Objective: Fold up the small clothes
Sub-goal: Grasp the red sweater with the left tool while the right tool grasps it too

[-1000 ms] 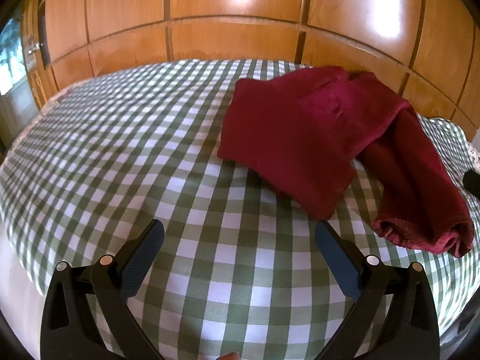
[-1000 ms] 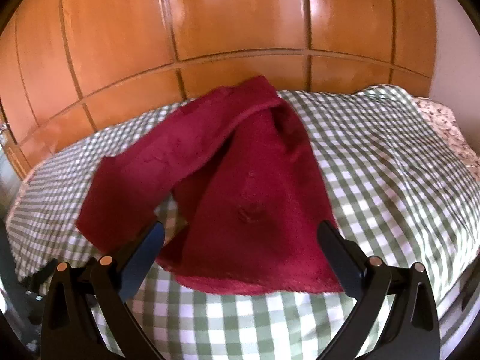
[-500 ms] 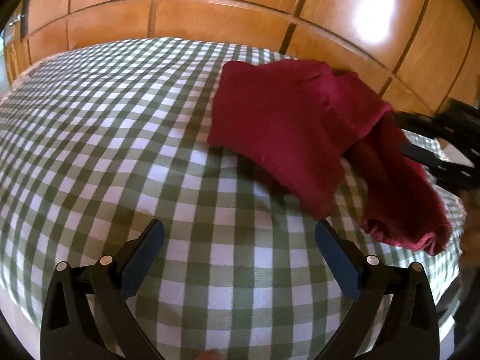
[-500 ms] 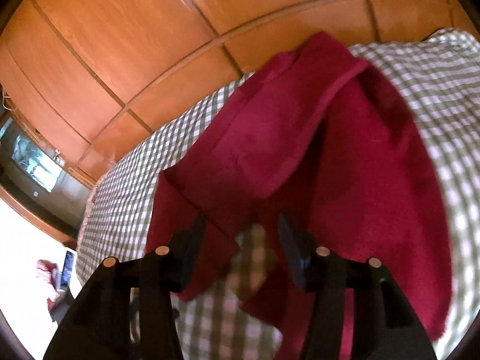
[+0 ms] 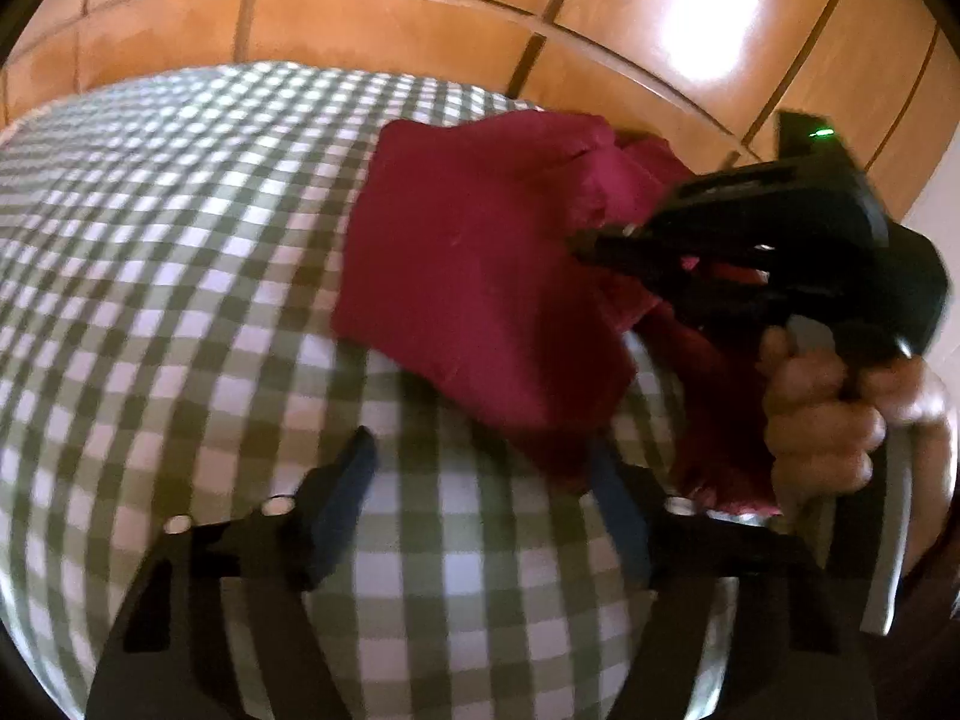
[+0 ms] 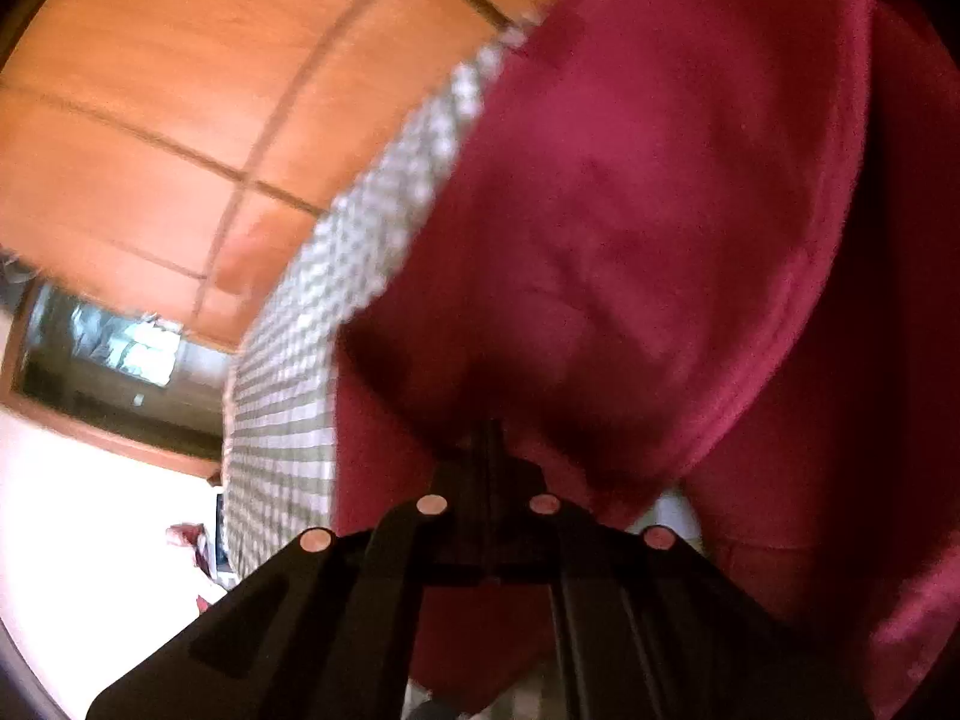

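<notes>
- Left wrist view: the dark red fleecy garment [image 5: 480, 276] lies on the green-and-white checked bedcover [image 5: 180, 276], toward its far right part, near the glossy orange wooden panelled wall [image 5: 420, 18].
- The right gripper [image 5: 585, 240] reaches in from the right edge of the bedcover with the person's hand [image 5: 828, 414] on its handle; its jaws are together, pinched on the cloth where the two layers meet.
- Right wrist view confirms it (blur aside): right gripper [image 6: 489, 432] fingers meet on a fold of the garment [image 6: 630, 210].
- The left gripper [image 5: 480, 480] has its jaws apart over bare bedcover at the near edge, holding nothing.
- My reading: the step in hand is taking hold of a layer to start a fold.
- Next calls for the free gripper to take the near hem.
- No brand, label or writing is readable.
</notes>
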A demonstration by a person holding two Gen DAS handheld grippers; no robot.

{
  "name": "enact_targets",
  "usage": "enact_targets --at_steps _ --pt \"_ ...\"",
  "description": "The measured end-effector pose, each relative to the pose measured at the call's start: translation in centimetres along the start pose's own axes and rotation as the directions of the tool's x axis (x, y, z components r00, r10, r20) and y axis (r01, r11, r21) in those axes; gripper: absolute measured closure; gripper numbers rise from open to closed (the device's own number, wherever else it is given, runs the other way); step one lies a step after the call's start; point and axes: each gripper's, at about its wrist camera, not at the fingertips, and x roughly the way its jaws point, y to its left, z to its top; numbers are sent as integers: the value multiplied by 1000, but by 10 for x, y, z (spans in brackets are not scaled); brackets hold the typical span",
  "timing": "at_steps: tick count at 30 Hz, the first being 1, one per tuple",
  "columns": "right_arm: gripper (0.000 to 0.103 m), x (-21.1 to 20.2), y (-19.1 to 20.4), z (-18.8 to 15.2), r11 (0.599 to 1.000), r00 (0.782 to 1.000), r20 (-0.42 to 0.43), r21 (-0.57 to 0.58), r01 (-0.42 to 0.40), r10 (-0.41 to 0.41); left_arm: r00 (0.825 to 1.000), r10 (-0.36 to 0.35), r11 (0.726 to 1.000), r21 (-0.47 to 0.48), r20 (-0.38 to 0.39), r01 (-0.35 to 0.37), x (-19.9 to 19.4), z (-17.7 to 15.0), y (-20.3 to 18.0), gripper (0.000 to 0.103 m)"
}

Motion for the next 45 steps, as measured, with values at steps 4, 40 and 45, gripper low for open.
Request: enact_targets --at_steps 4,40,45 --pt "103 -55 25 2 981 986 156 -173 85 -58 999 -42 999 -23 -12 42 10 14 0 39" --pt "98 -164 -50 47 923 861 376 -38 383 -341 990 -18 841 -533 137 89 -28 74 159 29" --pt "93 -250 -135 87 754 616 471 188 629 -631 992 41 860 -510 118 25 -42 69 165 27"
